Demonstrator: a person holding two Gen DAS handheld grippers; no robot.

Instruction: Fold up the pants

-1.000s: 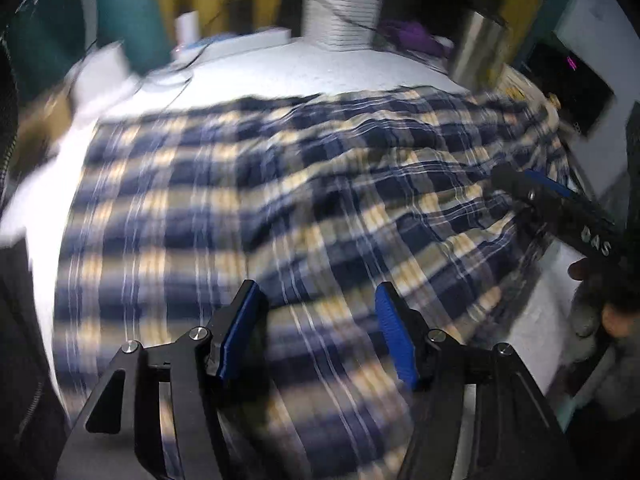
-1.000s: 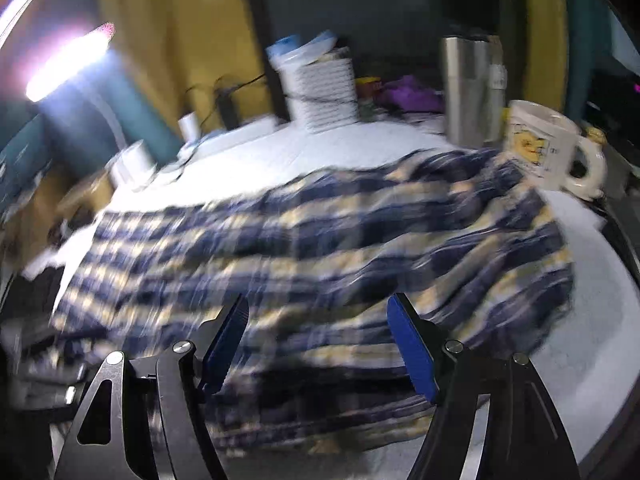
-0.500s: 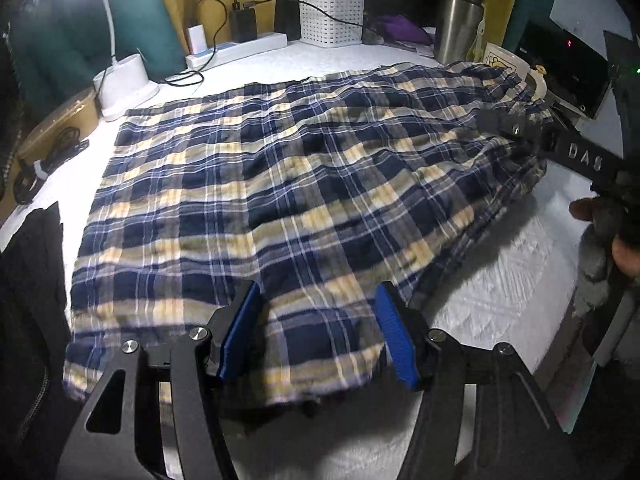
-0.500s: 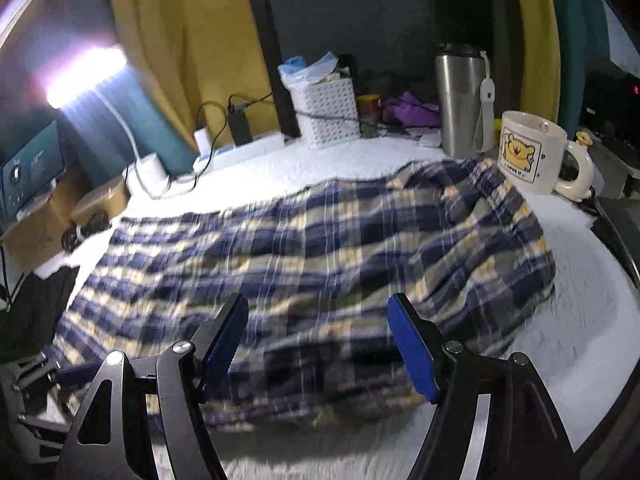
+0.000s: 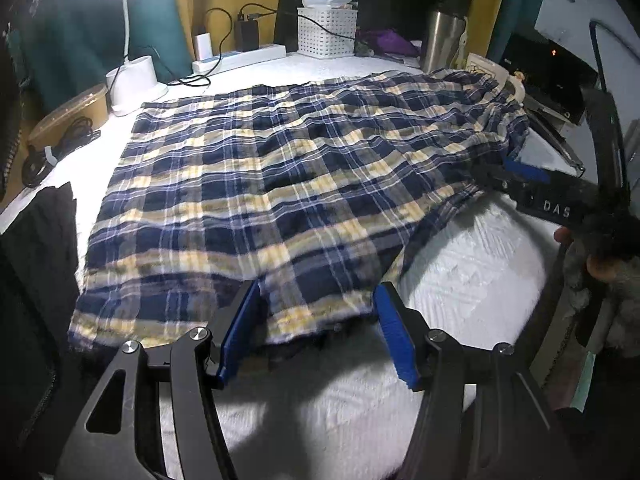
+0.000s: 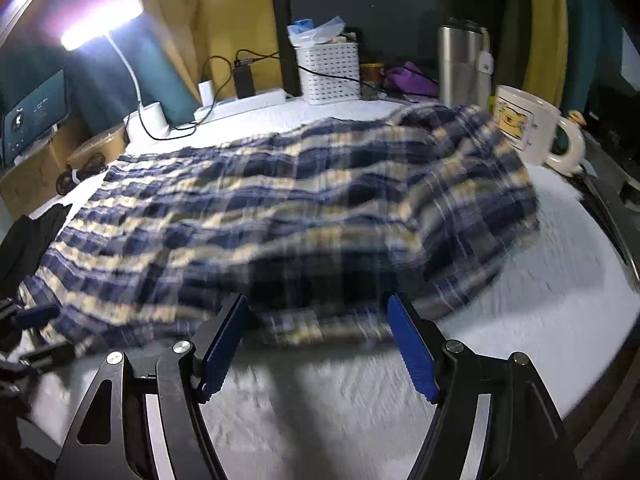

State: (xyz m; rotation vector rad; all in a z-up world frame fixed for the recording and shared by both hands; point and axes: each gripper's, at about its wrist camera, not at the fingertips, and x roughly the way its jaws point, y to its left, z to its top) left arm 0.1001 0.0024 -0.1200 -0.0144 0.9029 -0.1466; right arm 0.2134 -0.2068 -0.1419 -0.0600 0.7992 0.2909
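- Left wrist view: pants, plaid, lie spread flat on the white-covered tabletop. Landmark = white mug; waist-side bunch of the cloth touches or overlaps the mug, far end runs well away from it toward the lamp base.
- Left claw: open, nothing gripped. Near hem of the pants sits between the blue pads, apparently under them, no pinch visible.
- Right claw seen from the side near the mug, at the cloth edge; state not readable in this view.
- Handling (judgement): thin woven fabric, light, limp, wrinkles easily, not fragile; drags on the textured cover. Take hold at hem/edge, both layers, not mid-panel.
- Right wrist view (blurred): pants heaped slightly next to the mug, touching or just beside it.
- Right claw: open, empty; near cloth edge lies between the pads and just ahead, on the mug-far side.
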